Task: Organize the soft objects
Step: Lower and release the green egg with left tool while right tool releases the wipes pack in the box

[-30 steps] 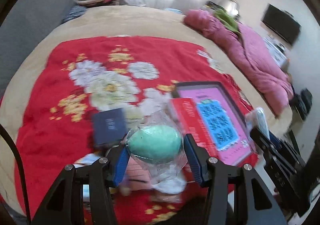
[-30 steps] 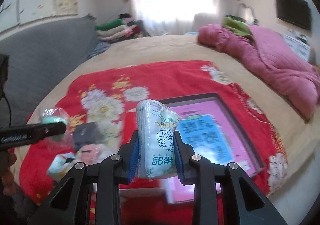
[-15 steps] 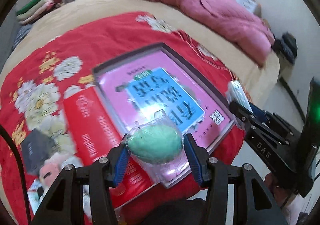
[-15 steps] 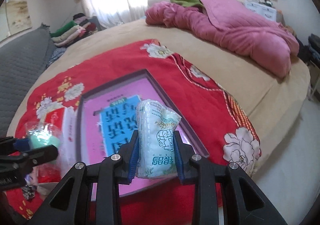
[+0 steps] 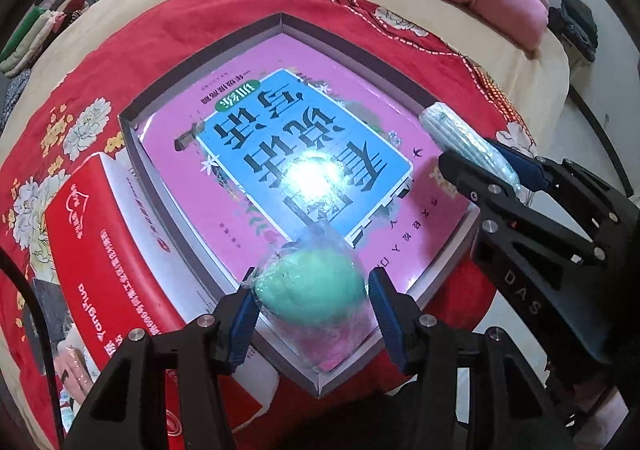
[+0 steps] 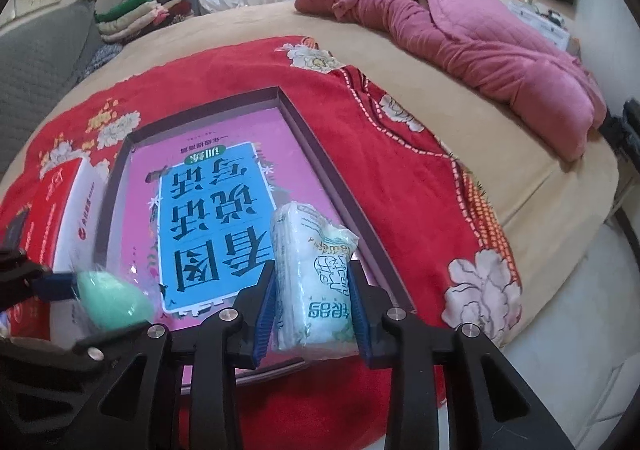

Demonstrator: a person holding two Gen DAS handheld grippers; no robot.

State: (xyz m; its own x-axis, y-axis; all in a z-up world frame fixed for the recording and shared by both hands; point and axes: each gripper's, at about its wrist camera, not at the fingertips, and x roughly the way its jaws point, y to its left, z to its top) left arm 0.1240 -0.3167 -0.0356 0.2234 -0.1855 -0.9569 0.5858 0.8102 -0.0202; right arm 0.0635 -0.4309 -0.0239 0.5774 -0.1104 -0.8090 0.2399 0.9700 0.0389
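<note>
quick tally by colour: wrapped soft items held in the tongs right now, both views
Green, egg-shaped soft toy in clear wrap, left tongs: 1
White tissue pack with teal print, right tongs: 1
Total: 2

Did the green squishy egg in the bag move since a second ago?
Yes. The green egg, clamped in the left gripper, was over the red blanket beside the tray; now it hangs over the tray's near corner.
</note>
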